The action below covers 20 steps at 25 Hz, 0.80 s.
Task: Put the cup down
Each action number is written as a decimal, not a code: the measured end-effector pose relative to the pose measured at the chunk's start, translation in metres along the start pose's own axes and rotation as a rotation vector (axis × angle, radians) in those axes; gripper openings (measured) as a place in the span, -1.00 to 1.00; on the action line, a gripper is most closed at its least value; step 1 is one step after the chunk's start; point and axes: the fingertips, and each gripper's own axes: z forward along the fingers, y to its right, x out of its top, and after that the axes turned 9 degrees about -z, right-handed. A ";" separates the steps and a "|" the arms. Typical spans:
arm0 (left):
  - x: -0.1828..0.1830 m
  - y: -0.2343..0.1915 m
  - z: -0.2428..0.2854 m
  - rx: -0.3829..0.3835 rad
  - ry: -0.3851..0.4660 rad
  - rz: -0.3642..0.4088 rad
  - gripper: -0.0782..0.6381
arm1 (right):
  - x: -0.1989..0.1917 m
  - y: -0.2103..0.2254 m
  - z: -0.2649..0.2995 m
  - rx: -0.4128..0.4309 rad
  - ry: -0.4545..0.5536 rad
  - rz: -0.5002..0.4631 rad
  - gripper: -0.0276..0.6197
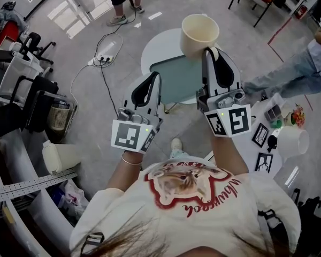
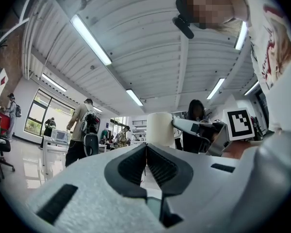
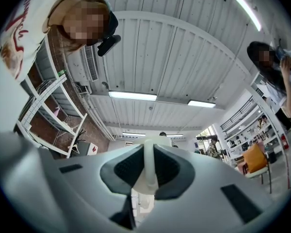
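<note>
Round white surface (image 1: 150,50) sits well below both grippers, with a teal tray (image 1: 177,84) lying on it.

Cup (image 1: 199,33): cream, held high in the air over the far side of that surface. It is roughly upright, mouth up.

Right gripper (image 1: 210,51): clamped on a thin cream part at the cup's near side. Handle or wall, cannot tell which. In the right gripper view the strip runs straight up between the pads.

Left gripper (image 1: 155,78): jaws meet on nothing. It is lower-left of the cup, apart from it.

Judgement: the step in hand is the descent.
- A one-sided pinch may let the cup swing, so lower slowly and straight, rim level.
- Aim for bare tray or bare surface.
- Let the base sit flat before parting the jaws, then draw back without catching the cup.
- Hold the left gripper wide of the path.
</note>
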 end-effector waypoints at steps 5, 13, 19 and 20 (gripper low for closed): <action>-0.006 -0.017 0.015 0.016 -0.016 -0.007 -0.74 | -0.013 0.006 0.015 0.007 -0.007 0.015 -0.74; -0.028 -0.036 0.021 -0.016 -0.083 -0.035 -0.74 | -0.038 -0.001 0.020 -0.019 -0.036 0.026 -0.74; -0.038 -0.050 0.021 -0.025 -0.099 -0.020 -0.74 | -0.059 -0.001 0.012 -0.053 -0.063 0.031 -0.74; -0.041 -0.051 0.019 -0.026 -0.100 -0.019 -0.74 | -0.064 -0.001 0.009 -0.064 -0.076 0.029 -0.74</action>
